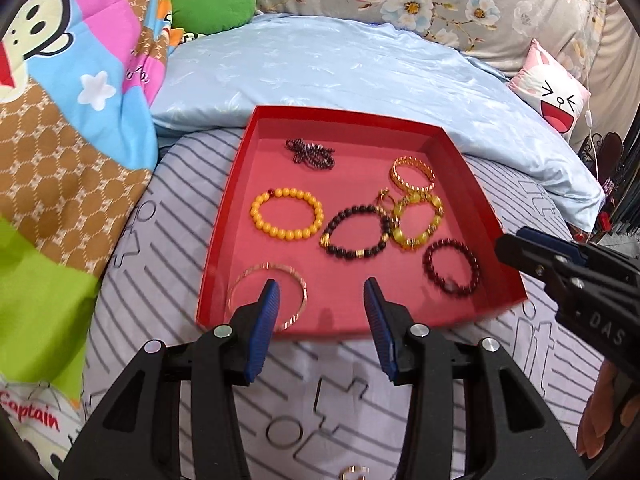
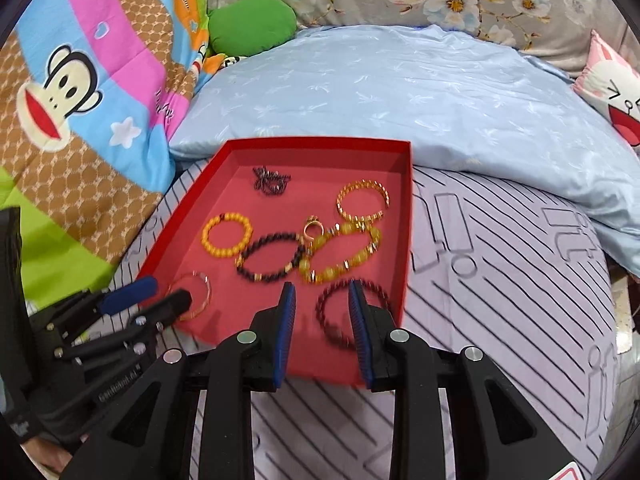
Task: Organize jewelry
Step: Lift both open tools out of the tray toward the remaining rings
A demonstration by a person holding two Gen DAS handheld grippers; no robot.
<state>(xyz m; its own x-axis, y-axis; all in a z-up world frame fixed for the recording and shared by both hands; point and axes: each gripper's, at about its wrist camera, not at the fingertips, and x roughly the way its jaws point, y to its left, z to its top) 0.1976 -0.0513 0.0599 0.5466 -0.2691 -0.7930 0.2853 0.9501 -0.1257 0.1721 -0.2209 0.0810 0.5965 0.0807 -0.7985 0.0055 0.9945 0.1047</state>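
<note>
A red tray [image 1: 224, 240] [image 2: 404, 248] lies on the striped bed and holds several bracelets: an orange bead one [image 1: 286, 214] [image 2: 226, 236], a black bead one [image 1: 356, 232] [image 2: 270, 260], a yellow stone one [image 1: 418, 220] [image 2: 344, 254], a gold chain bangle [image 1: 412, 172] [image 2: 362, 198], a dark red bead one [image 1: 452, 268] [image 2: 332, 316], a thin metal bangle [image 1: 266, 296] [image 2: 196, 294] and a dark beaded string [image 1: 310, 152] [image 2: 270, 180]. My left gripper [image 1: 322, 292] is open over the tray's near edge by the thin bangle. My right gripper [image 2: 322, 296] is open above the dark red bracelet.
A light blue pillow [image 1: 340, 72] [image 2: 400, 84] lies behind the tray. A cartoon quilt [image 1: 72, 100] [image 2: 80, 100] is piled at the left, with a green cushion [image 1: 212, 2] behind. A pink cushion [image 1: 548, 92] sits at the right. A ring [image 1: 354, 471] lies on the sheet near me.
</note>
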